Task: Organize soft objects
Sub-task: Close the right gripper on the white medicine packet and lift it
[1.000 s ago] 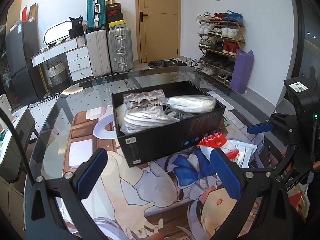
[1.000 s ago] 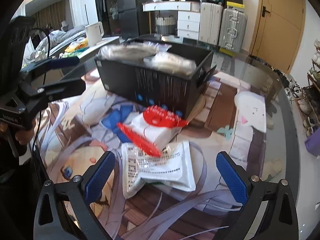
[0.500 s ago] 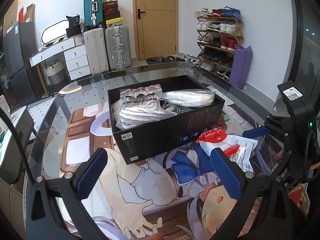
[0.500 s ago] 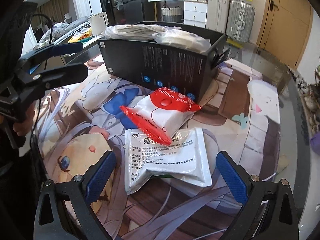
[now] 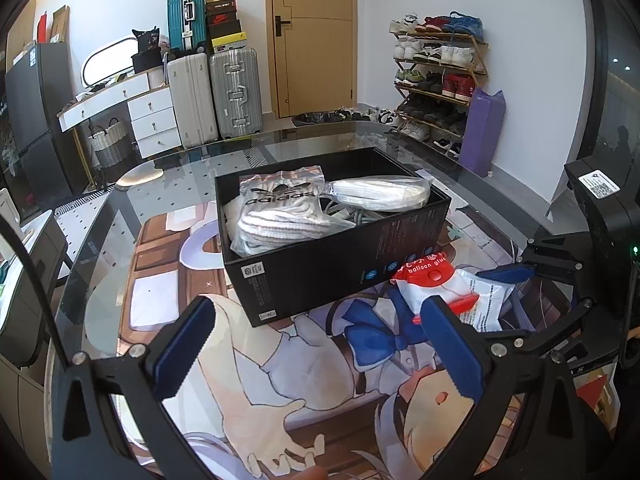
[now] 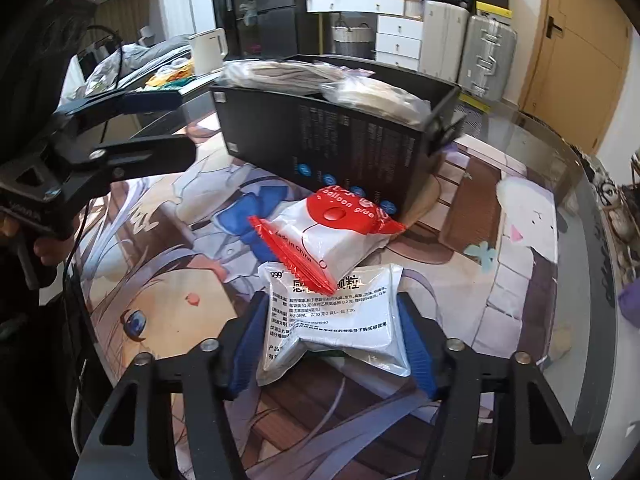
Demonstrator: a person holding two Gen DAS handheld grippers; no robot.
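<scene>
A black box point(image 5: 332, 256) on the printed table mat holds a bagged Adidas garment point(image 5: 280, 216) and a bagged white bundle point(image 5: 380, 194); the box also shows in the right wrist view point(image 6: 332, 136). Beside it lie a red-and-white balloon glue packet point(image 6: 336, 236) and a white medicine pouch point(image 6: 336, 320). My right gripper point(image 6: 334, 340) has its blue fingers point(image 6: 248, 344) pressed against both sides of the pouch, which bulges between them. My left gripper point(image 5: 316, 352) is open and empty, hovering in front of the box.
The glass table's curved edge point(image 6: 580, 208) runs at the right. A white kettle point(image 6: 208, 50) and clutter stand beyond the box. Suitcases point(image 5: 216, 96), a dresser point(image 5: 132, 120) and a shoe rack point(image 5: 436, 76) line the walls.
My right gripper moved forward and down over the white pouch and its fingers closed in on it. My left gripper stayed open and shifted only slightly.
</scene>
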